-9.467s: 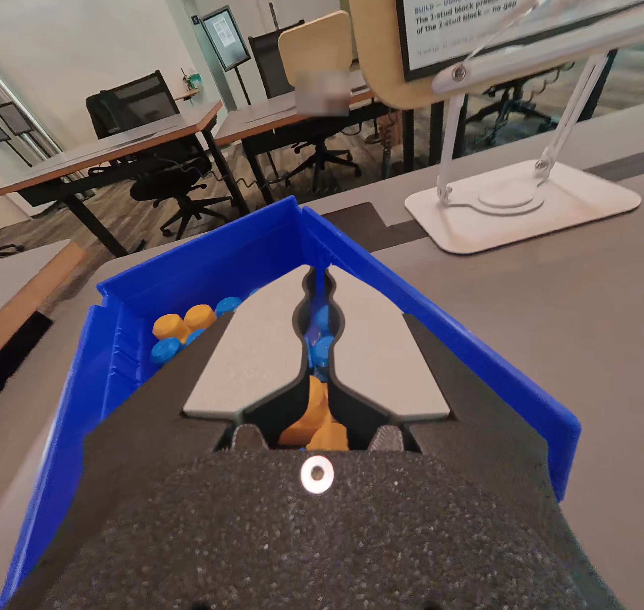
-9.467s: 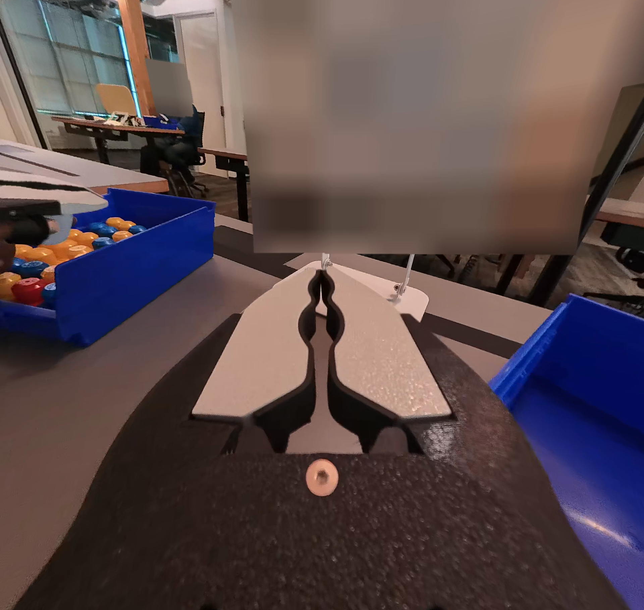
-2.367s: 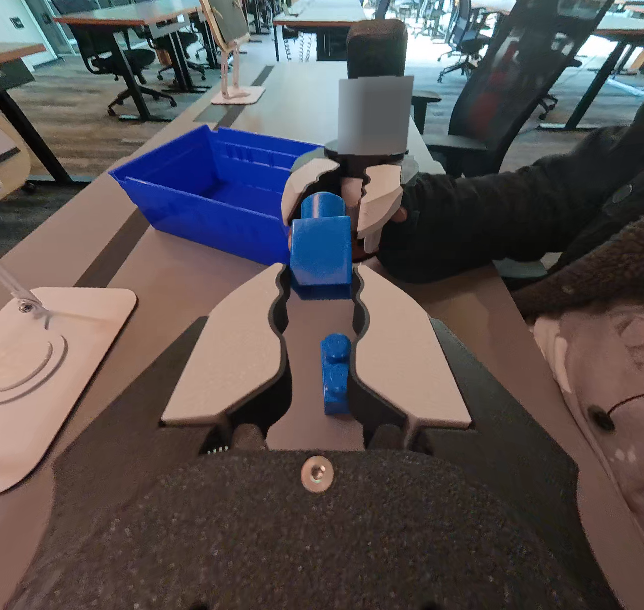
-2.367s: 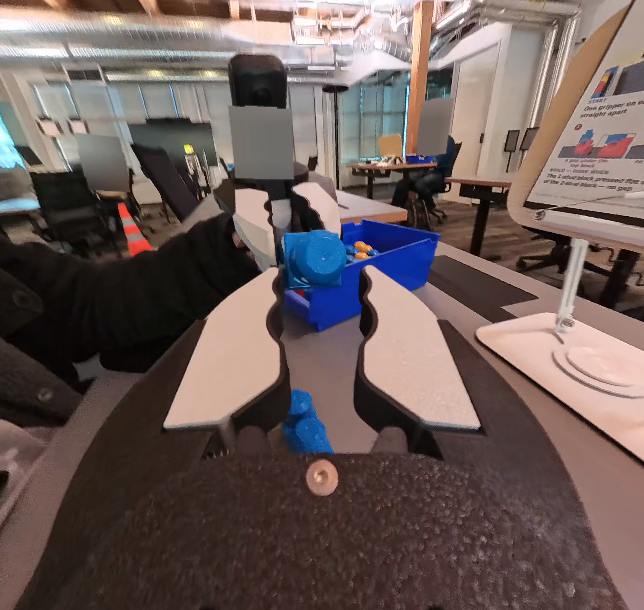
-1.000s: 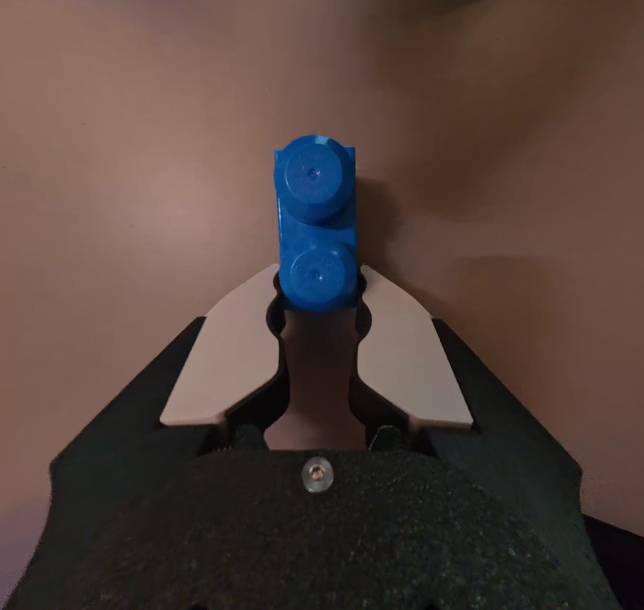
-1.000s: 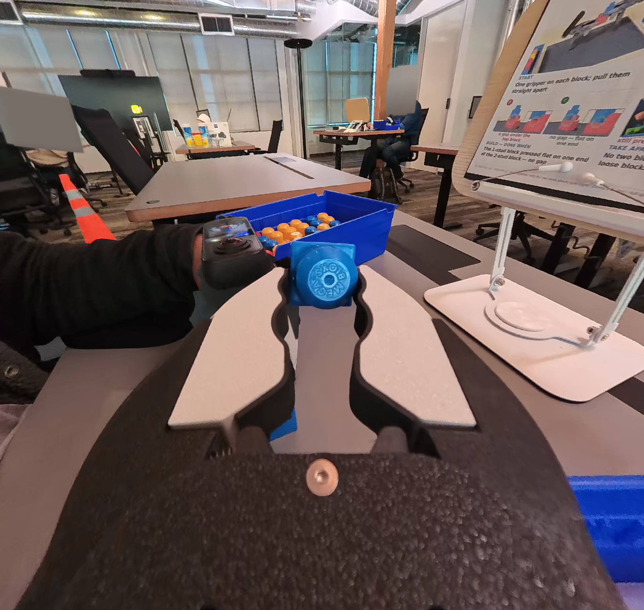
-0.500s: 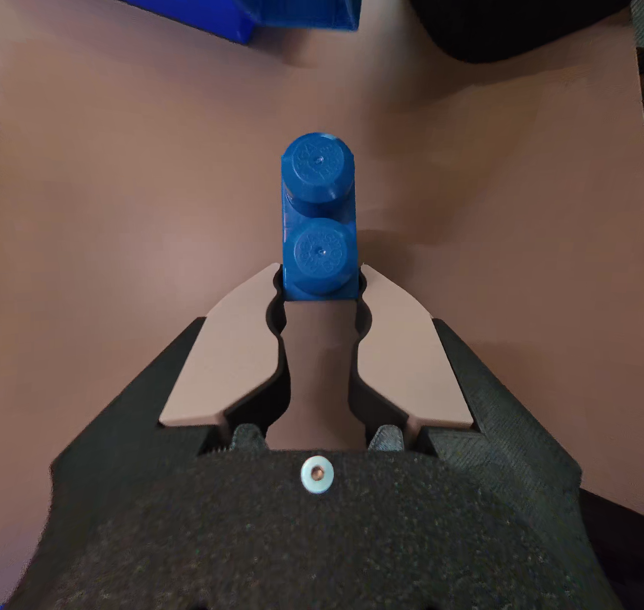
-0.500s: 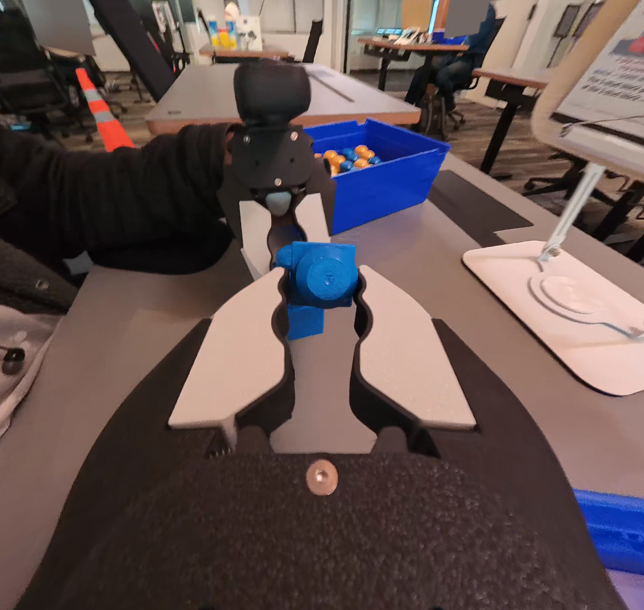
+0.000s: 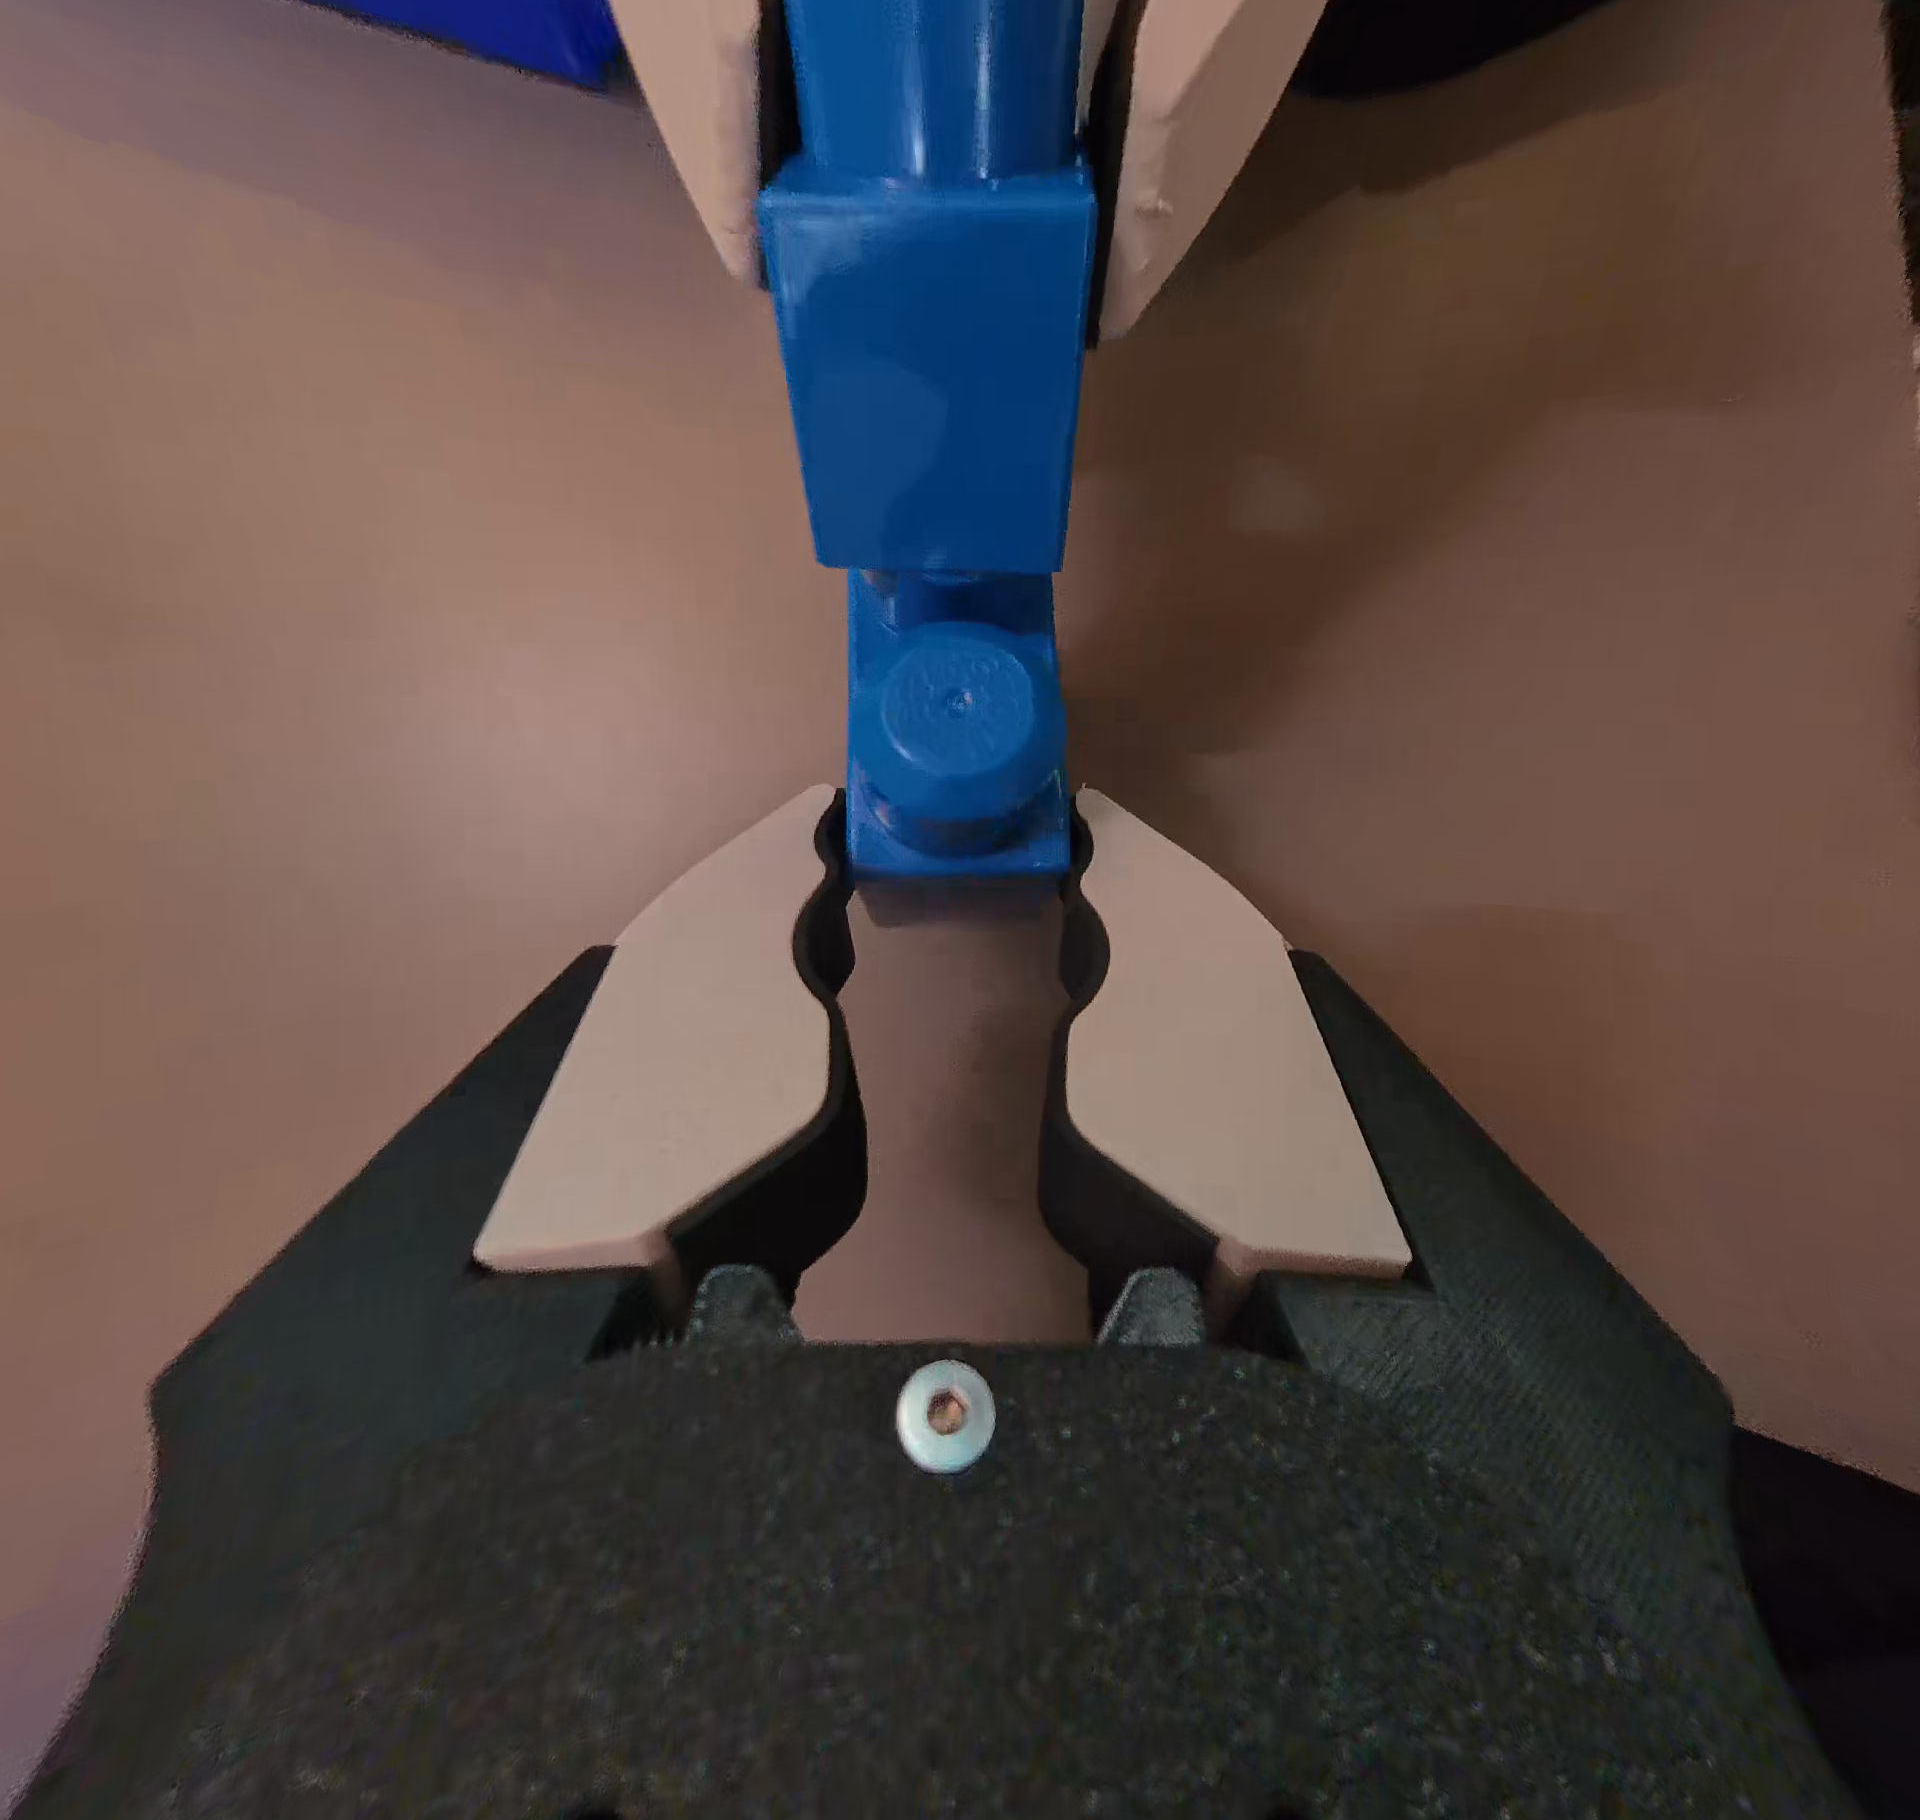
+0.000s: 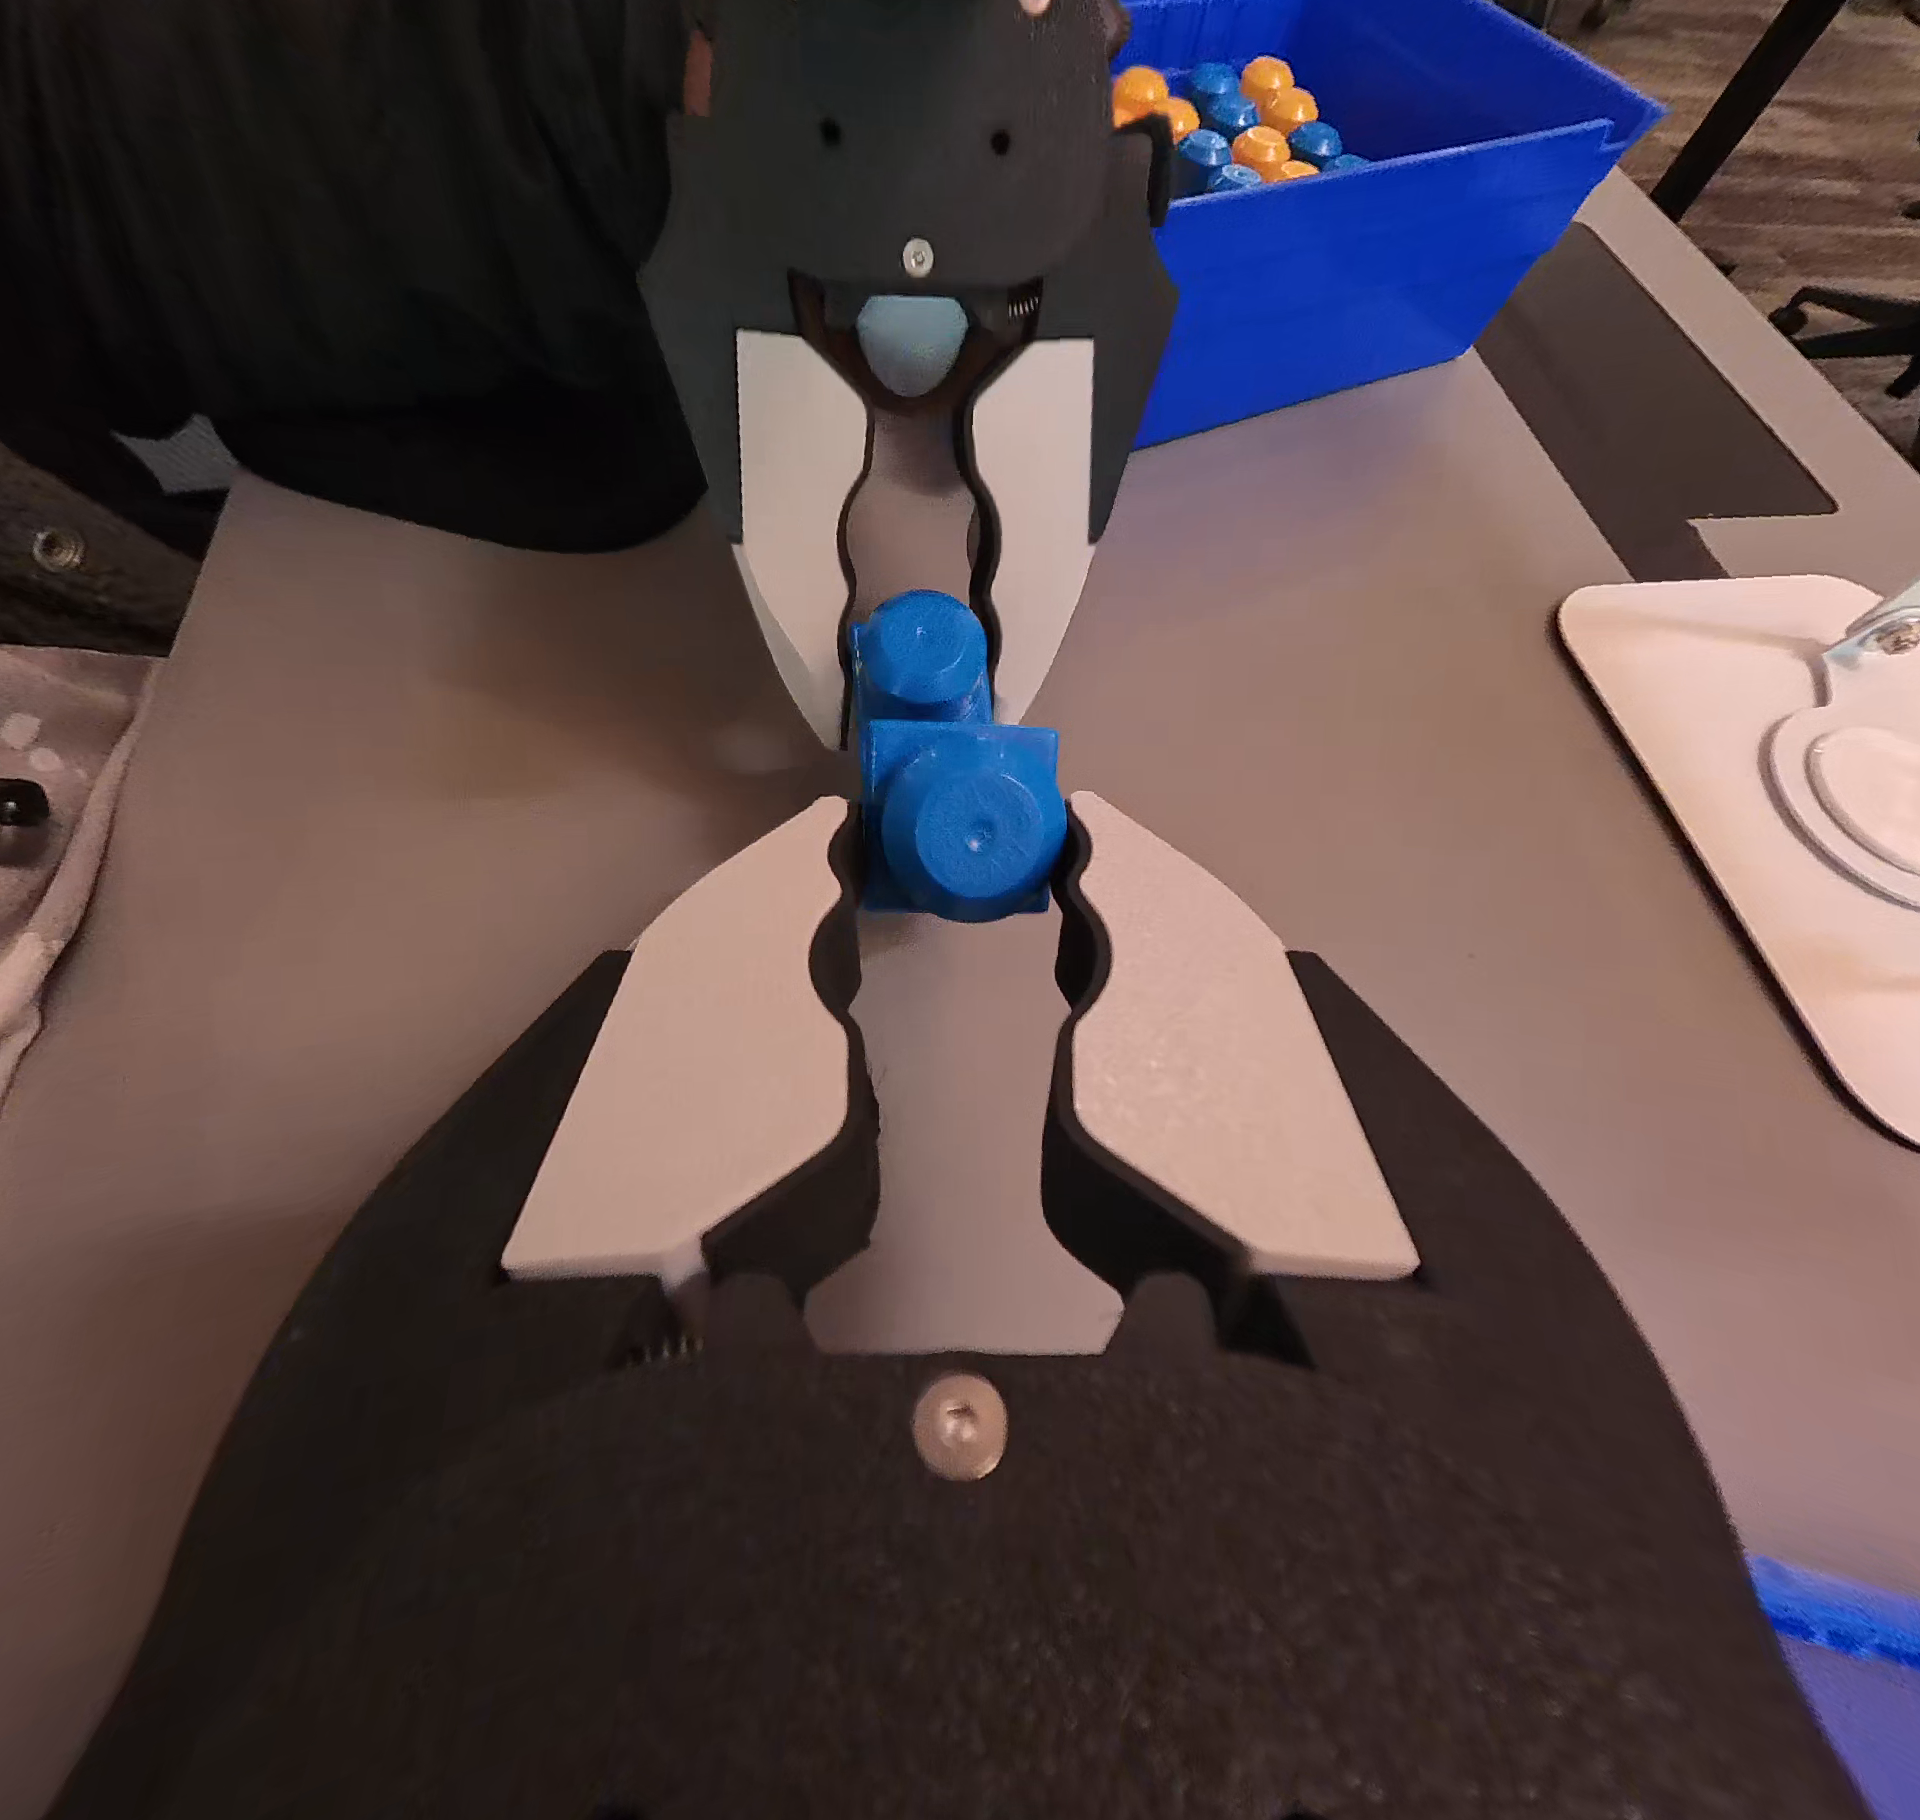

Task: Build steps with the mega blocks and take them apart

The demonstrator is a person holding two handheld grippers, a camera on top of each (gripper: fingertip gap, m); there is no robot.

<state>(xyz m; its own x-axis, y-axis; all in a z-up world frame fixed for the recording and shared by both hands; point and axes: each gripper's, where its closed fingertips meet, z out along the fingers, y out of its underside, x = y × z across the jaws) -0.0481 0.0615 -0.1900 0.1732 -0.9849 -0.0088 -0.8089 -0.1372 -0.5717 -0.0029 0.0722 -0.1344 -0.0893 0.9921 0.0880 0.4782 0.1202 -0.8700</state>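
Observation:
My left gripper (image 9: 956,804) points down at the table and is shut on the near end of a blue two-stud block (image 9: 961,721) standing on the table. My right gripper (image 10: 961,814) is shut on a blue one-stud block (image 10: 966,840) and holds it over the two-stud block's far stud. In the left wrist view the one-stud block (image 9: 925,368) covers that stud, with a thin gap under it. The right gripper's fingers (image 9: 686,56) flank it. In the right wrist view the left gripper (image 10: 920,721) faces me, holding the two-stud block (image 10: 920,653).
A blue bin (image 10: 1351,253) with several orange and blue blocks stands at the back right. A white stand base (image 10: 1714,783) lies to the right. Another blue bin's edge (image 10: 1849,1645) shows at the bottom right. A person's dark sleeve (image 10: 364,212) is on the left. Left tips to right tips: about 8 centimetres.
The right gripper has brought the one-stud block down and closer, onto the far stud of the two-stud block. The left gripper keeps its hold on the two-stud block.

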